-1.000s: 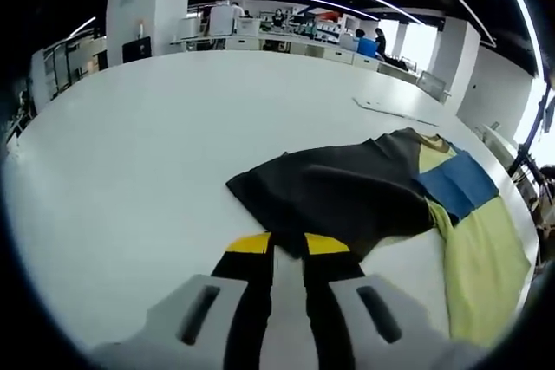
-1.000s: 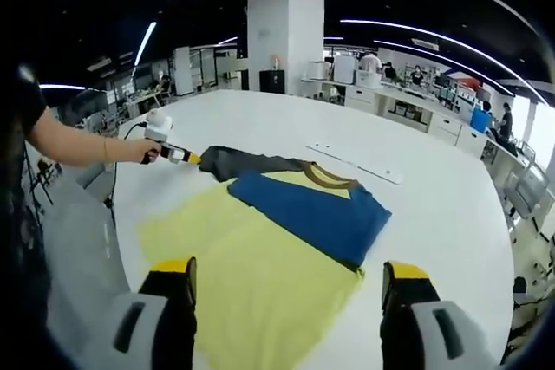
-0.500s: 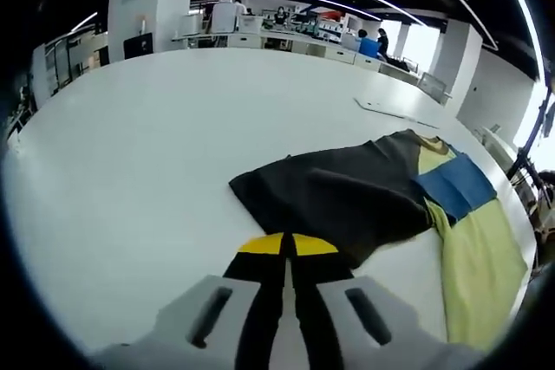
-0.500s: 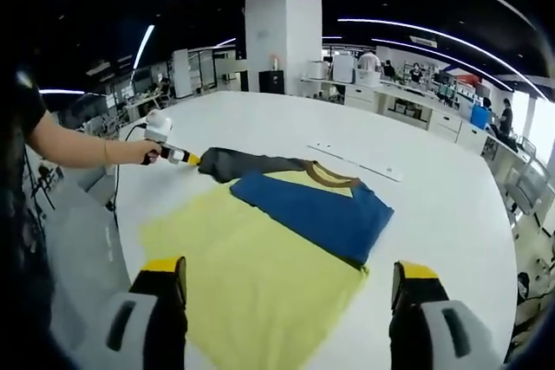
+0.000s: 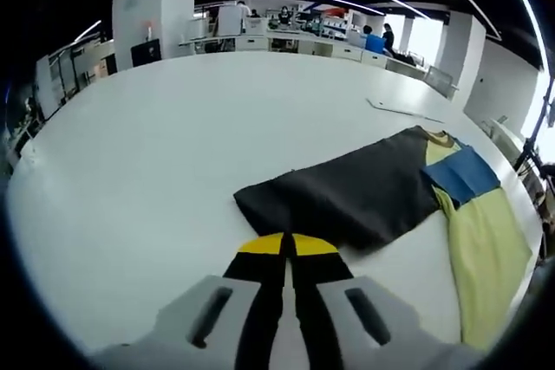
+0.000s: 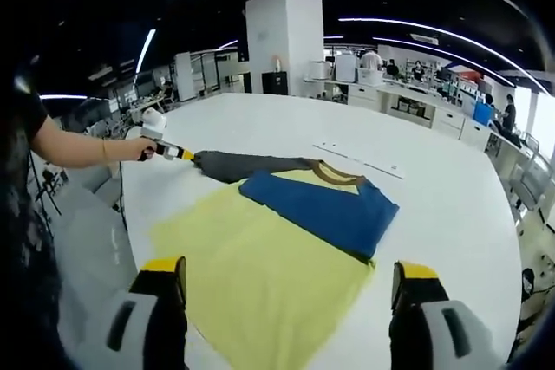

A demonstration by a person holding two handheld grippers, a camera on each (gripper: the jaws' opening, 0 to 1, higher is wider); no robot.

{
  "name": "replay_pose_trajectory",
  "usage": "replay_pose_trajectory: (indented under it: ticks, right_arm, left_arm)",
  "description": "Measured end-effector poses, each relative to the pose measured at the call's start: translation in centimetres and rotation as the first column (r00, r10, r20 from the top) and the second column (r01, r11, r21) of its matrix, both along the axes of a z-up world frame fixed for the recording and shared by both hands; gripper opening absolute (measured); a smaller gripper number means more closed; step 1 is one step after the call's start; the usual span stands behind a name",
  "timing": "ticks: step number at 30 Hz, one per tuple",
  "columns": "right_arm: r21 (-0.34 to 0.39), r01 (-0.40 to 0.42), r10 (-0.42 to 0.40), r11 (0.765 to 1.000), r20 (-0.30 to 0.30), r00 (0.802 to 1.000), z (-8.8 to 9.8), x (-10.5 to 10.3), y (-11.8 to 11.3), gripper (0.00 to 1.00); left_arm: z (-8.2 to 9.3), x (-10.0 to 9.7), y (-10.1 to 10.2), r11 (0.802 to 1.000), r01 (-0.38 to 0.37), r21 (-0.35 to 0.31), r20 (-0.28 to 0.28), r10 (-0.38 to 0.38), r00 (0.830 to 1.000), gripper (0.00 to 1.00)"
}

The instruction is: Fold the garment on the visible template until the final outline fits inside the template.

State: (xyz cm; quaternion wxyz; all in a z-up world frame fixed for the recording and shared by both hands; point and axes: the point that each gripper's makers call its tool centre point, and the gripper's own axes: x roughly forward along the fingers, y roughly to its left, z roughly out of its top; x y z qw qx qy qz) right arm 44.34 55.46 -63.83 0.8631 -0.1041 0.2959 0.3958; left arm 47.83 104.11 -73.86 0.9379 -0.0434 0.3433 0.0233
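A: Left gripper view: your left gripper (image 5: 287,246) is clamped on the dark sleeve (image 5: 351,197), which is stretched out over the table (image 5: 156,145).

B: Right gripper (image 6: 286,276) hangs wide open above the garment (image 6: 260,262). Next, I'd fold that sleeve inward.

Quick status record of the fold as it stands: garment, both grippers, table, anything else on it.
garment: yellow shirt flat on the white table, blue sleeve folded across the body, dark sleeve stretched out sideways
left gripper: shut on the dark sleeve's end
right gripper: open, above the yellow hem, holding nothing
other: thin white strip lying beyond the collar
template: cannot make one out
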Motion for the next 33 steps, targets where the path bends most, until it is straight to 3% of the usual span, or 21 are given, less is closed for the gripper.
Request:
replay_pose_trajectory:
  ticks: [12,15,33]
  right_arm:
    - [0.002,0.029,-0.028,1.000,-0.011,1.000,-0.9,-0.2,-1.3,0.99]
    - [-0.002,0.033,-0.033,0.999,-0.010,0.999,-0.9,-0.5,-1.5,0.99]
    - [0.001,0.049,-0.049,0.999,-0.006,0.999,-0.7,-0.9,-1.6,0.99]
  left_arm:
    - [0.1,-1.6,2.1,0.999,-0.020,0.049,-0.027,0.022,0.999,0.00]
    - [-0.1,-2.1,2.8,0.993,0.009,0.115,-0.062,-0.002,0.998,0.00]
    - [0.0,-4.5,5.9,0.986,-0.088,0.142,-0.065,0.098,0.993,0.00]
